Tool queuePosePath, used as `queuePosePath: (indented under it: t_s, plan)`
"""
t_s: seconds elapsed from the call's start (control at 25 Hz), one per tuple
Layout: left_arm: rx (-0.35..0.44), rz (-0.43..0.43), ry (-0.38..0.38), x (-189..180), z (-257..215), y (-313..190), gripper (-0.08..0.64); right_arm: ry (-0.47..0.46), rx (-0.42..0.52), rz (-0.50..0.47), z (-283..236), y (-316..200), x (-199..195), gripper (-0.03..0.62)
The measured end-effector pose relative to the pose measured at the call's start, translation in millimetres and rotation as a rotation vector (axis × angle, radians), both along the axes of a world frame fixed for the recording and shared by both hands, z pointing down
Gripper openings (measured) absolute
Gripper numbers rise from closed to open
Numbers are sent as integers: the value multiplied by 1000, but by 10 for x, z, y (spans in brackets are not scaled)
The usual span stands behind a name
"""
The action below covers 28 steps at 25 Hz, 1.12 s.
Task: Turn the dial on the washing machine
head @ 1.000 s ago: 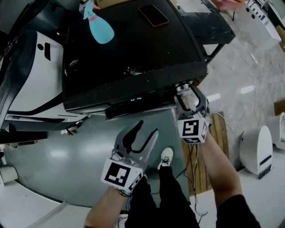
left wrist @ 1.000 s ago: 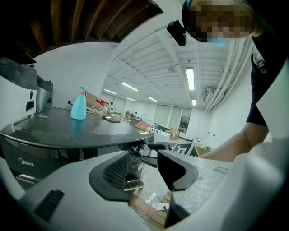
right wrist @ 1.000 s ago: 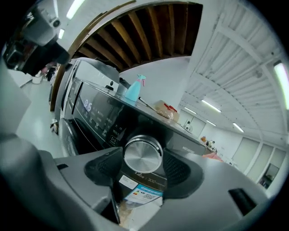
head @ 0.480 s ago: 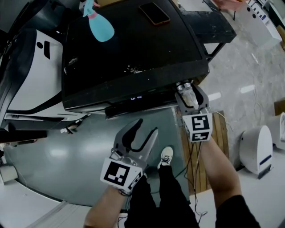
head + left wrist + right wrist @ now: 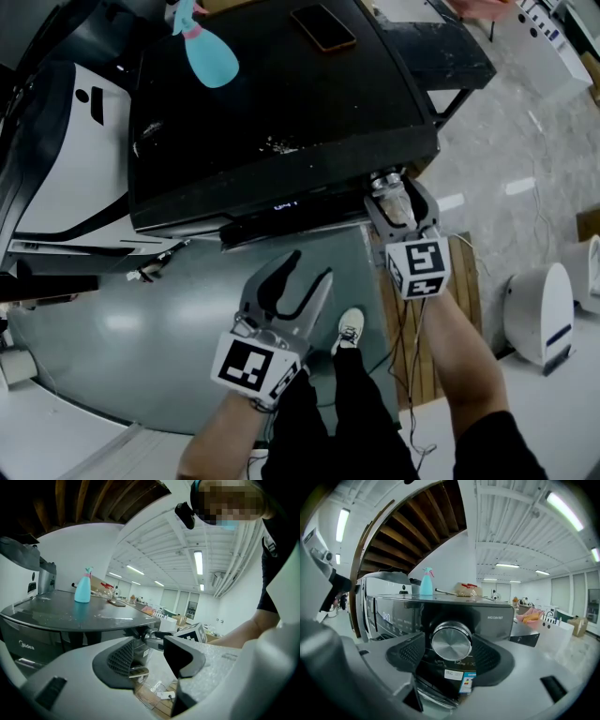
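Right claw (image 5: 395, 192): jaws wide apart, just opened further, with the dial (image 5: 451, 641) between them. Sliver of gap visible on one side of the knob, so no real pinch. Rolled as well since a second ago, going by the marker cube (image 5: 420, 270), tilted then and nearly square-on now. Probably one twist finished and let go, or a fresh grip due. Lit display (image 5: 286, 202) on the front panel looks different too.

Dial at the right end of the washing machine (image 5: 281, 112) front, tucked just under the overhanging top edge. Left claw (image 5: 312, 265): also spread, empty, hanging well short of the panel.

On top of the machine, well away from the knob: teal spray bottle (image 5: 212, 58) and phone (image 5: 323, 28). Nothing between claw and dial.
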<state>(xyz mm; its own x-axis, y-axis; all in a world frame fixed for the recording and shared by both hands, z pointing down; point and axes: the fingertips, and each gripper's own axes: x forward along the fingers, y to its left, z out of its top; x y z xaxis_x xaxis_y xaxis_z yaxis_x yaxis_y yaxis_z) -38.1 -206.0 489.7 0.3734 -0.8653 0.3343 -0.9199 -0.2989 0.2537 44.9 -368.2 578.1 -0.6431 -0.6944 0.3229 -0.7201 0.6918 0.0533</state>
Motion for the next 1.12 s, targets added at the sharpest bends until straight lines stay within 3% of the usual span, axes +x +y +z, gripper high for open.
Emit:
queuePosePath:
  t_s: [0.28, 0.52, 0.8, 0.96, 1.12]
  plan:
    - [15, -3, 1, -17, -18, -16, 192, 66, 48, -4, -27, 12, -1, 316]
    - [17, -6, 7, -22, -6, -7, 192, 215, 177, -34, -48, 14, -7, 308]
    - [17, -7, 4, -18, 29, -21, 192, 377, 261, -72, 38, 73, -48, 302]
    - [4, -7, 2, -24, 50, -22, 192, 376, 318, -64, -26, 35, -76, 273]
    - [0, -11, 4, -28, 53, -21, 192, 334, 246, -35, 6, 42, -41, 268]
